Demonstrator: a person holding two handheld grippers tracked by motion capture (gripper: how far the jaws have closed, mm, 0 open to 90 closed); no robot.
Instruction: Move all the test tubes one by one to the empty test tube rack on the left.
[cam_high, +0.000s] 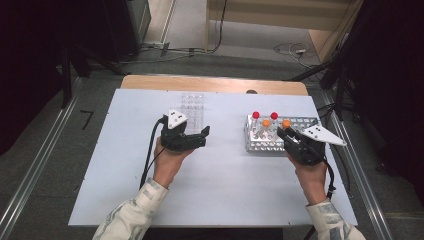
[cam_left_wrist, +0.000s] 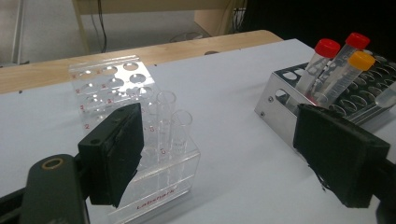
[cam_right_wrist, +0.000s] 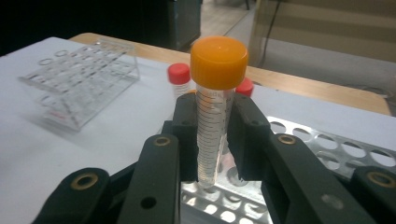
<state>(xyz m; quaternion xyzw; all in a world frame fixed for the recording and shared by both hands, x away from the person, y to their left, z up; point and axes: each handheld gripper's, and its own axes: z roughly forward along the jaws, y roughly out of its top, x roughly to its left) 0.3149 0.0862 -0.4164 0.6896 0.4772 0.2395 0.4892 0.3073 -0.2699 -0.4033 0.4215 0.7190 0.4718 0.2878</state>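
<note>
Gripping an orange-capped tube (cam_right_wrist: 215, 112), the right claw (cam_right_wrist: 215, 140) fills the lower middle of the right gripper view; its two black pads press on the clear, graduated body just under the cap, and the tube stands nearly upright with its tip just over the holes of the metal rack (cam_right_wrist: 336, 154) at lower right; behind it, two red-capped tubes (cam_right_wrist: 180, 77) peek out at the centre of the frame, and farther off at upper left lies the clear plastic rack (cam_right_wrist: 79, 88) on the white desk (cam_right_wrist: 116, 121).

In the high view the right claw (cam_high: 286, 131) sits at right of centre, over the near side of the metal rack (cam_high: 260, 145); the left claw (cam_high: 202, 136) rests left of centre, beside the clear rack (cam_high: 192, 107), its jaws spread wide with nothing between them; the left gripper view shows those pads far apart at lower left and lower right, two open glass tubes (cam_left_wrist: 173, 126) standing in the clear rack (cam_left_wrist: 112, 84) just beyond, and capped tubes leaning in the metal rack (cam_left_wrist: 280, 100) at upper right.
</note>
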